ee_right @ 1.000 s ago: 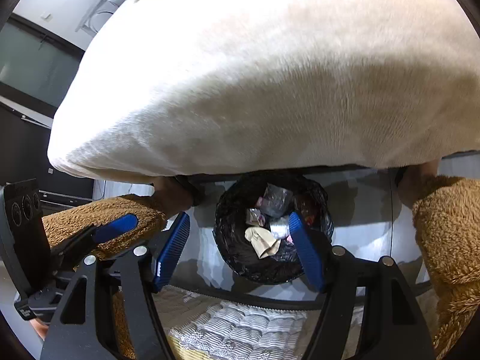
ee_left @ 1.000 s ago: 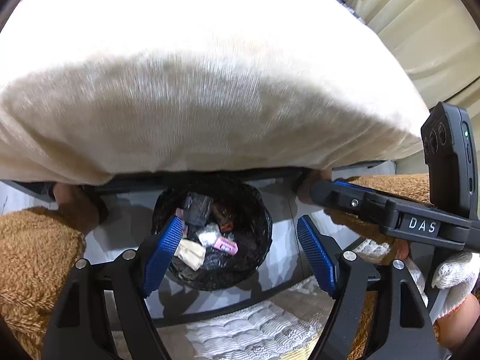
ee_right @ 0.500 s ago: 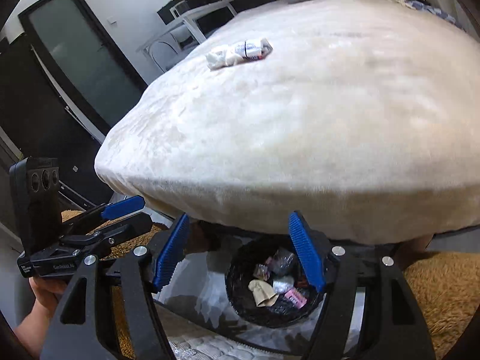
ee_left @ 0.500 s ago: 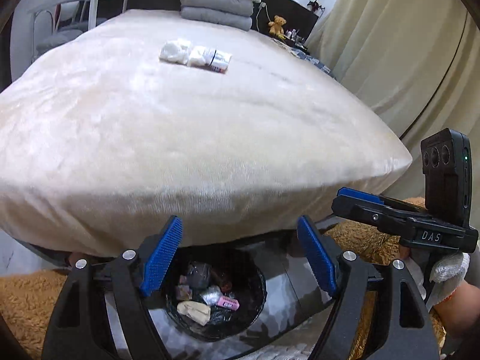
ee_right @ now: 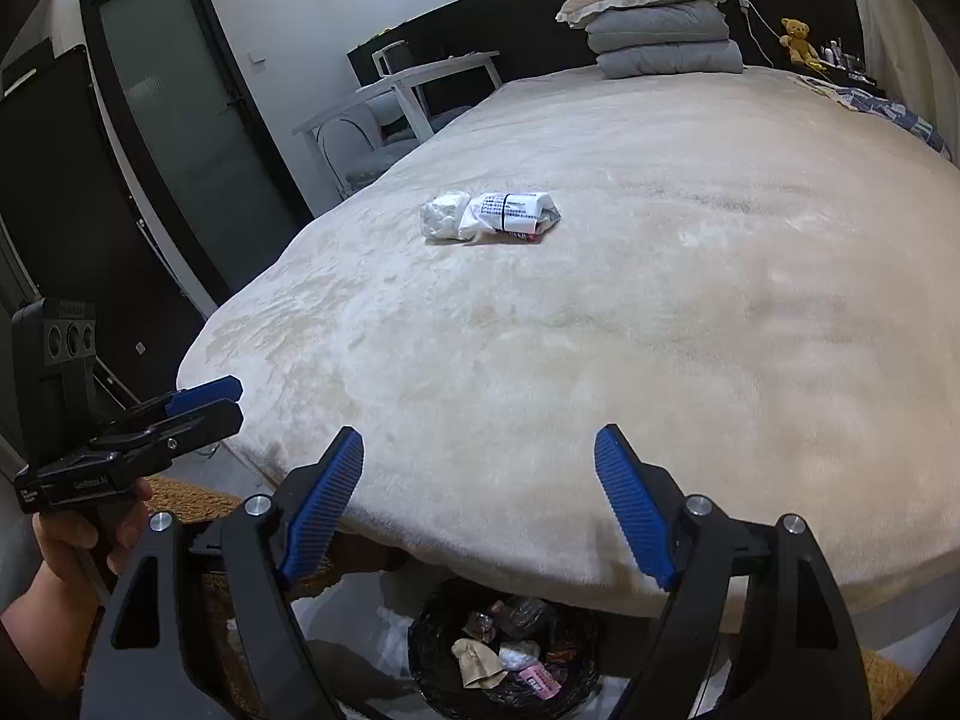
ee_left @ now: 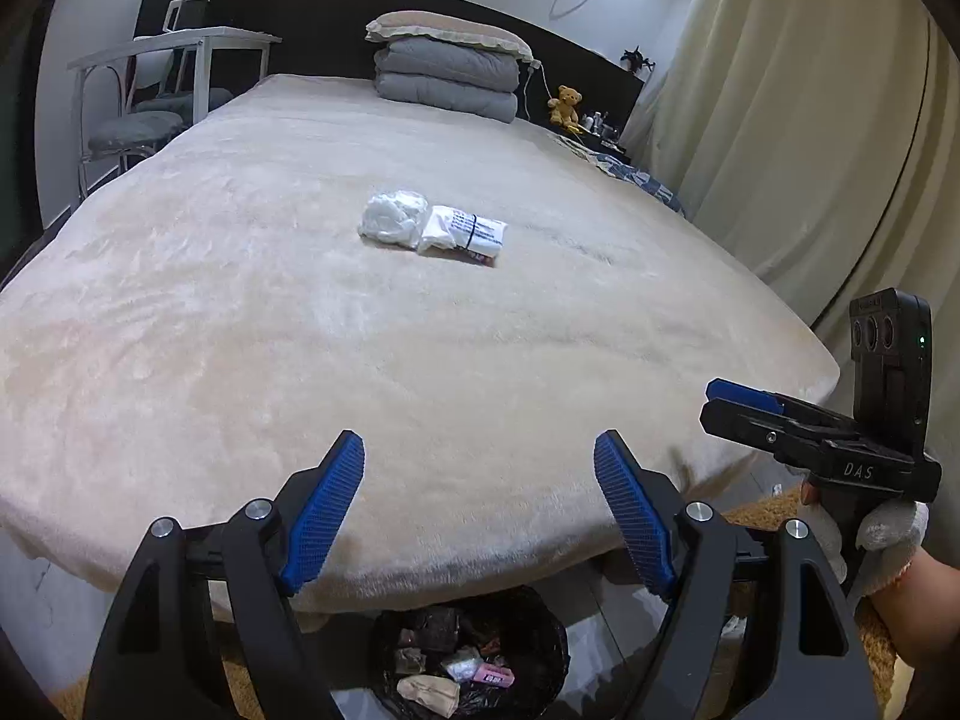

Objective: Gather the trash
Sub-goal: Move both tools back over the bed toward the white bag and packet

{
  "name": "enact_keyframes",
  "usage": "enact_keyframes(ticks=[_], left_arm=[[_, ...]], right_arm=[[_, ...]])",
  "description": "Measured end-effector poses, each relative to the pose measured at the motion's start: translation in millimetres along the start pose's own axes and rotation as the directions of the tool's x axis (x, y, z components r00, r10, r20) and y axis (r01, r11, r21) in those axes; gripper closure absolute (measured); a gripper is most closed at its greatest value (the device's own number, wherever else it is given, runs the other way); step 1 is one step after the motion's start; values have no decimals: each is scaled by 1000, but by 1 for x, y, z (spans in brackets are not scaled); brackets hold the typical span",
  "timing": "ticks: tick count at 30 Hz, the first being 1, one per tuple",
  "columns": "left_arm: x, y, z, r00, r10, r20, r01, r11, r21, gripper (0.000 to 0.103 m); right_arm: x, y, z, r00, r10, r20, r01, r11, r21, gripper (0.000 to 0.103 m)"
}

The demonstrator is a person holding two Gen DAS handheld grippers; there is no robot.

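Trash sits mid-bed: a white wad (ee_left: 393, 217) touching a printed packet (ee_left: 465, 234), both well in from the foot edge of the bed (ee_left: 240, 330) and nearer its middle than either side; the bin (ee_left: 474, 660) stands on the floor under the foot edge, already holding wrappers.

My left gripper (ee_left: 480, 516) hangs over the foot edge with jaws apart and nothing between them; my right gripper (ee_right: 480, 516) is beside it, jaws opening, also empty.

To do the reach well, I judge I should send 1 gripper to each piece: left to the wad, right to the packet; since the 2 touch, I would come in from the outer ends so 1 grab does not drag the other. The blanket is plush, so I would pinch the trash high and not dig the pads into the pile; the wad looks soft and will crush, the packet is slick and may slide.

Against 1 second ago: both cameras then looked down at the bin with the bed's edge filling the top; both hands have since risen and tilted up, so the bedtop, pillows (ee_left: 447, 69) and trash now show.
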State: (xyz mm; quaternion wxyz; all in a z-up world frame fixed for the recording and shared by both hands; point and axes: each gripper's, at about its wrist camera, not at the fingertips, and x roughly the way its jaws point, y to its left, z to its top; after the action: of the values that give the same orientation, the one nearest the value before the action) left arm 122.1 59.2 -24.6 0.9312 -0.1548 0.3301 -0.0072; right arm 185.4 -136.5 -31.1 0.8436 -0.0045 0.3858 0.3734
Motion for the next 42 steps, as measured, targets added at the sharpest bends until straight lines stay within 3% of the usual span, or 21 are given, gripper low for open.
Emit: enact_keyframes(ticks=[5, 7, 12, 24, 42], left_arm=[[6, 10, 20, 1000, 5, 19, -5, 1000, 7, 26], [9, 13, 28, 1000, 7, 25, -7, 1000, 11, 26], [16, 22, 45, 999, 18, 27, -19, 1000, 24, 26], [37, 53, 74, 999, 50, 14, -50, 998, 30, 25], [74, 72, 87, 998, 57, -31, -53, 994, 99, 25]], right_arm=[[16, -3, 26, 1000, -3, 14, 3, 999, -36, 17], [22, -5, 35, 1000, -8, 31, 9, 999, -48, 8], [47, -9, 61, 1000, -5, 28, 7, 997, -73, 4], [108, -15, 108, 999, -38, 13, 40, 985, -170, 5], [188, -26, 151, 996, 4, -88, -29, 958, -285, 5]])
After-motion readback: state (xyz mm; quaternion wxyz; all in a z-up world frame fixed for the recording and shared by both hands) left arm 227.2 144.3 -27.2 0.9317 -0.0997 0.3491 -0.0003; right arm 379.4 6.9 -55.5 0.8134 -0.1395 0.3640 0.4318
